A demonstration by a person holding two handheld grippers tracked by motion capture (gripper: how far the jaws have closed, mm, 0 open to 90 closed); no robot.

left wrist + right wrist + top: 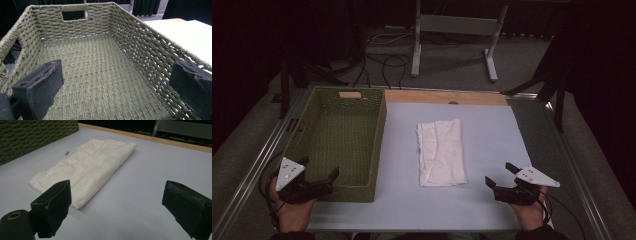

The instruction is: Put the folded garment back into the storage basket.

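At far left, the left gripper (319, 173), held in the person's left hand (292, 212), is hovering at the near rim of the green woven basket (307, 127), its jaws spread wide and grasping nothing. The basket is sitting on the left of the pale counter (492, 135). At centre, a folded white cloth (440, 151) is lying flat, well apart from the basket. At right, the right gripper (500, 173) is resting near the cloth's near corner, jaws released.
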